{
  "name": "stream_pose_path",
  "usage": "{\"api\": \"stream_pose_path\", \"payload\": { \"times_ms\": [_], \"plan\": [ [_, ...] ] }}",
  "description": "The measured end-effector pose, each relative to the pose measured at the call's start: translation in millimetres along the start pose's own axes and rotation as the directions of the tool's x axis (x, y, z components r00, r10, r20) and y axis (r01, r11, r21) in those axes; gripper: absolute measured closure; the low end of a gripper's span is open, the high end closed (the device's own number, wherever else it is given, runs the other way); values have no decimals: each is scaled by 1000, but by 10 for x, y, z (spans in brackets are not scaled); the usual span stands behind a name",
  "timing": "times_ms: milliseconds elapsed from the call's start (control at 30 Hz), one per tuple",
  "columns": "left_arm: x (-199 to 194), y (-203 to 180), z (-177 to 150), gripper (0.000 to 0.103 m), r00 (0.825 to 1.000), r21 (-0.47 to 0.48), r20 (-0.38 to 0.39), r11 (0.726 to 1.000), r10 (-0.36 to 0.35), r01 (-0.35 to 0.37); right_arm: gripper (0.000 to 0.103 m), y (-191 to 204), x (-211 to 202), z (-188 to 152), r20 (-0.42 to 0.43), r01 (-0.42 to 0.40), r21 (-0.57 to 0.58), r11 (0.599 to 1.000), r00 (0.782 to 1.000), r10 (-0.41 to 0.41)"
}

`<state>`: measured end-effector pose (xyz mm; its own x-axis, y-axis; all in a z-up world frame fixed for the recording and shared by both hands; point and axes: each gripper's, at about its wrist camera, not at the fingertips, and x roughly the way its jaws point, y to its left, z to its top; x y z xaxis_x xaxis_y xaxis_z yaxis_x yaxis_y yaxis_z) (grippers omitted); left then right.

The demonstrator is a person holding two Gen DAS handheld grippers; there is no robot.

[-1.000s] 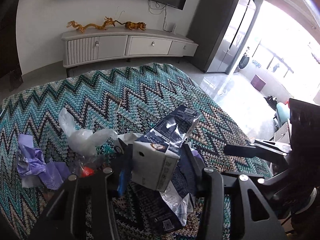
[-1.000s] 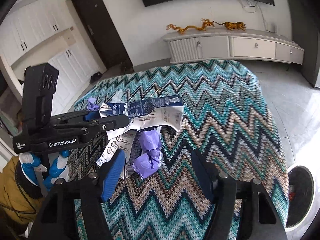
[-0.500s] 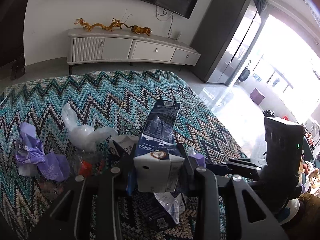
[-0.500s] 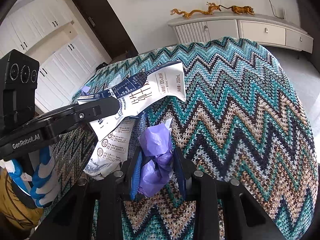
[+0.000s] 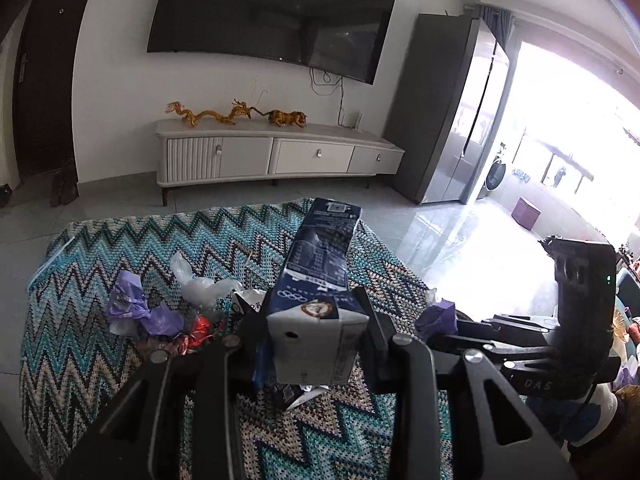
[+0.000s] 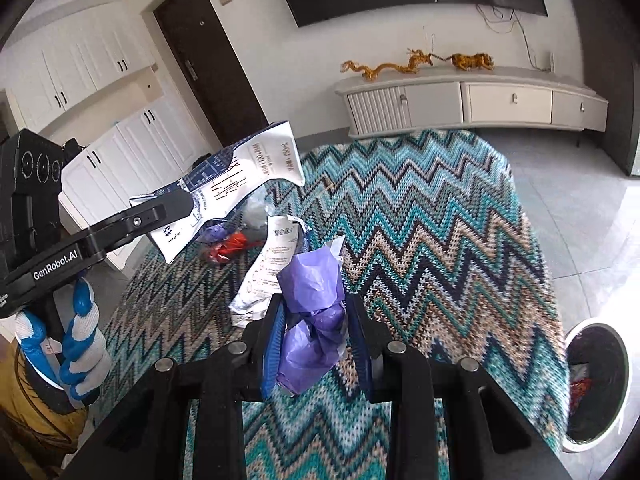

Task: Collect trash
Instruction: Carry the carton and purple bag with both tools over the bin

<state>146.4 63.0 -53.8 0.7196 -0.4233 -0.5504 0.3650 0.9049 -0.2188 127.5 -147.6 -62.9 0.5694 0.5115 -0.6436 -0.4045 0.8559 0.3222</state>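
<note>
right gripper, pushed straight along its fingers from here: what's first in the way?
Past the purple wrapper it holds, probably the white printed wrapper lying on the zigzag blanket just ahead-left. Depth is unclear; it might pass above.

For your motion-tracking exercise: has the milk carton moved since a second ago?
Yes. The milk carton, clamped in the left gripper, has risen off the zigzag blanket; its far end now reaches the blanket's far edge.

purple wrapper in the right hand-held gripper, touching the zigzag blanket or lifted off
Cannot tell. The right wrist view shows the right hand-held gripper shut on the purple wrapper, but no plain gap or contact with the zigzag blanket.
</note>
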Motion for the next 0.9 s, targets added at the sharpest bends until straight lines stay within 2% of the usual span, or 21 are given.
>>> {"api": "stream_pose_path", "payload": {
  "times_ms": [267,533,900],
  "plan": [
    [-589,-225,-82,70,994,50,92,997,61,-66,74,173,-525,-28,91,28,-19,999,996,-27],
    [-1058,-310,-161,70,985,56,163,996,64,-74,74,297,-960,-74,166,63,-22,998,984,-58],
    [-1392,-379,-194,70,973,65,219,994,74,-90,74,352,-1390,-147,245,87,-24,996,966,-78]
  ]
}}
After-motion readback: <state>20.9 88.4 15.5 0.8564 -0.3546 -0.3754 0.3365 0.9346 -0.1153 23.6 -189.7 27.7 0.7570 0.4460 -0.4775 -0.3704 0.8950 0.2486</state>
